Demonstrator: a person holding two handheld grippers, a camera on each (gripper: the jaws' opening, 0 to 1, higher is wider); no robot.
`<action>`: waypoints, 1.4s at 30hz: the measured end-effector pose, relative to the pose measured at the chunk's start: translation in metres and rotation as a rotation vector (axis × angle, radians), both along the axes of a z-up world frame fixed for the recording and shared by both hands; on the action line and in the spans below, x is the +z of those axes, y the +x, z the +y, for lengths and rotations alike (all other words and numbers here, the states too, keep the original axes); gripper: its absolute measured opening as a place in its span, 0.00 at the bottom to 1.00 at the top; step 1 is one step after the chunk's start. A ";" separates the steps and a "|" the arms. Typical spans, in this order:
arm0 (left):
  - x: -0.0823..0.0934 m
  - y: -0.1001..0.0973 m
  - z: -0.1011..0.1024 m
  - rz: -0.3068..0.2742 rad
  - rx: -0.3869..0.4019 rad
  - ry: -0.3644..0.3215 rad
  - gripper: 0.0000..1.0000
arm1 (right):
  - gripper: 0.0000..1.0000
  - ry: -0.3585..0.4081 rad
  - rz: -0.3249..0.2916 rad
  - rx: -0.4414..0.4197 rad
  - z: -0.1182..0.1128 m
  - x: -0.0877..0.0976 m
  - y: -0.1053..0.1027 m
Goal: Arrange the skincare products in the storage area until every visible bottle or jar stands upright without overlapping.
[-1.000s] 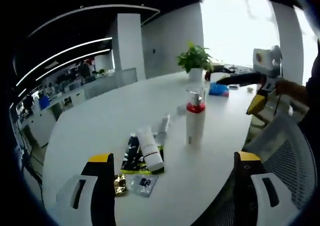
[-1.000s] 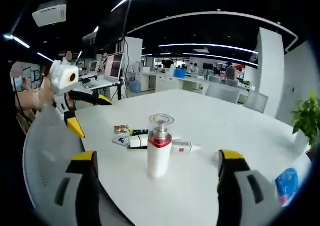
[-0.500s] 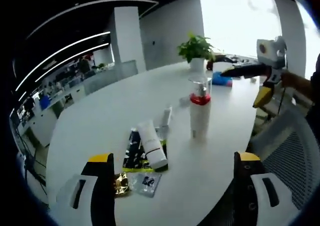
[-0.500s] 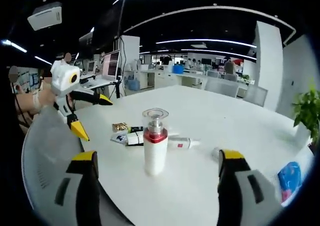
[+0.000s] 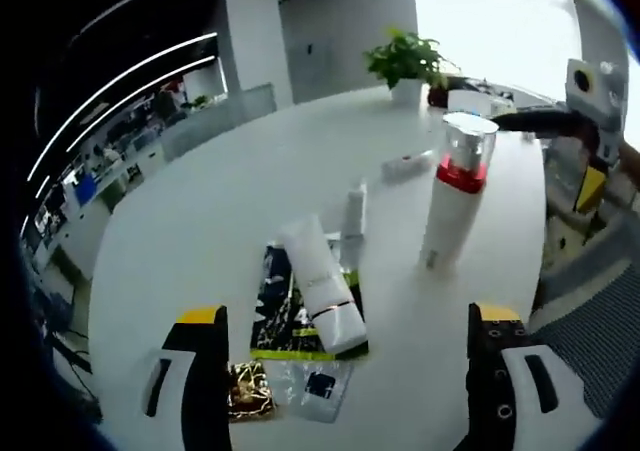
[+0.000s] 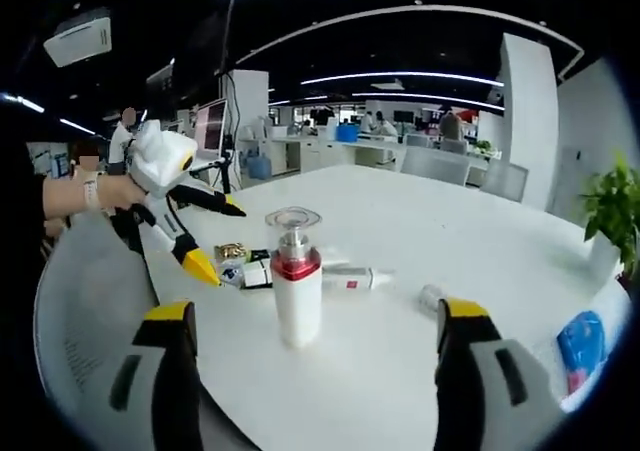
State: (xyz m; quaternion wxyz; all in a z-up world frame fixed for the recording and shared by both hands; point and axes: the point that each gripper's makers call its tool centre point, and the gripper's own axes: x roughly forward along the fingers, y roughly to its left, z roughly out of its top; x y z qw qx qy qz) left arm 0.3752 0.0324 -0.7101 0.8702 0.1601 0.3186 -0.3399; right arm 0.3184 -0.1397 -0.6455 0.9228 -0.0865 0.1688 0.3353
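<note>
We see the pump bottle (image 6: 296,289) standing upright on the white bench (image 6: 480,241), ahead of our right tool (image 6: 318,391) and apart from its spread, empty jaws. The white tube (image 5: 322,286) lies flat on a dark sachet (image 5: 290,316) just ahead of our left tool (image 5: 345,386), also released.

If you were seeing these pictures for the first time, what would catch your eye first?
The pump bottle with its red collar, the one product upright on the white table. Beyond it a white tube lies flat on a dark sachet. The left gripper, jaws open, reaches toward that pile.
</note>
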 end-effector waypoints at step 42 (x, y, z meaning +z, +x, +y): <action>-0.066 0.080 -0.030 0.256 0.034 0.220 0.35 | 1.00 0.017 0.053 -0.015 -0.002 -0.009 0.000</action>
